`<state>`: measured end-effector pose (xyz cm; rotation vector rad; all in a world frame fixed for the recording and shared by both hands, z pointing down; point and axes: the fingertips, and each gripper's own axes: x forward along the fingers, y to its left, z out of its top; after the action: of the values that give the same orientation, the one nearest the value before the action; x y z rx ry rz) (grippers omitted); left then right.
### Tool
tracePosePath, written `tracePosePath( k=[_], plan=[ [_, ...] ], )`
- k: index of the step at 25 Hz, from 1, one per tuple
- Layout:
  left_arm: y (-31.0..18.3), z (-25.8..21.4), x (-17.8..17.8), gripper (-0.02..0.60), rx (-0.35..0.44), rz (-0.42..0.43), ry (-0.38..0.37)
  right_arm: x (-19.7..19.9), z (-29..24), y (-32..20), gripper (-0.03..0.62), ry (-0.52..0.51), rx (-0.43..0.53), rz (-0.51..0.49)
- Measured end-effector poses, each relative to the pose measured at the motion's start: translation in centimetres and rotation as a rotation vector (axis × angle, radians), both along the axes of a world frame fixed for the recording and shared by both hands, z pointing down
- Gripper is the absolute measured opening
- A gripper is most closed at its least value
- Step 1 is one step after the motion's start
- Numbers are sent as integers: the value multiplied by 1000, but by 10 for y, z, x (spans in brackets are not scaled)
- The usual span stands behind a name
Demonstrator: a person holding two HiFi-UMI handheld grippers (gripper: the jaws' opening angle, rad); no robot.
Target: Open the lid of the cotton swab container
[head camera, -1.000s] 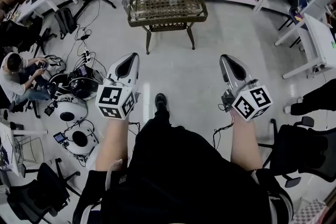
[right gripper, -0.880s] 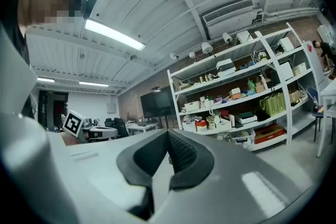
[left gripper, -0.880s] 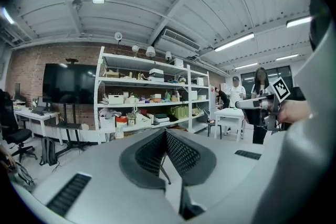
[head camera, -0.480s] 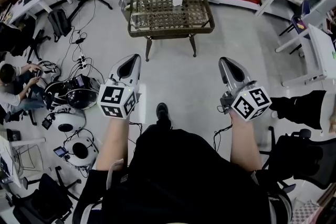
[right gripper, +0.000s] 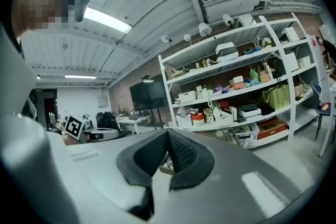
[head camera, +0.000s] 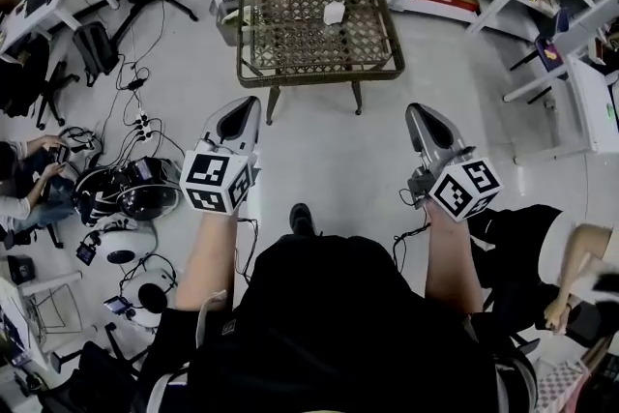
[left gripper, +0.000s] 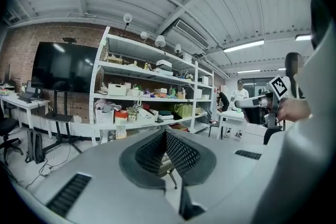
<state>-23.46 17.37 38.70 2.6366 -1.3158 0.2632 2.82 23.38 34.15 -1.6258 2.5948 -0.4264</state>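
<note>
Far ahead, brown wicker bench (head camera: 290, 44) bears small white container (head camera: 334, 13); left hand-held gripper (head camera: 246, 103) and right hand-held gripper (head camera: 414, 109) closed, empty; approach likely first.

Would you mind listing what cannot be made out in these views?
Head view: white item on the table is too small to identify; any lid unreadable.
Left gripper view: shut left hand-held gripper hides most of the table.
Right gripper view: shut right hand-held gripper does likewise.
Head view: person at right, cut off by the edge.
</note>
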Motion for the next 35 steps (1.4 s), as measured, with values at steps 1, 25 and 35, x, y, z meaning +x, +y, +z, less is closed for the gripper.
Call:
tracePosePath(
  k=[1, 25, 35],
  plan=[
    [-5, 1, -2, 5, -3, 3, -1, 2, -1, -5, 8, 1, 2, 9],
    [-130, 20, 33, 5, -47, 28, -86, 51, 38, -147, 9, -121, -47, 43],
    [-223, 31, 102, 5, -114, -35, -132, 96, 64, -264, 9, -168, -102, -92]
  ],
)
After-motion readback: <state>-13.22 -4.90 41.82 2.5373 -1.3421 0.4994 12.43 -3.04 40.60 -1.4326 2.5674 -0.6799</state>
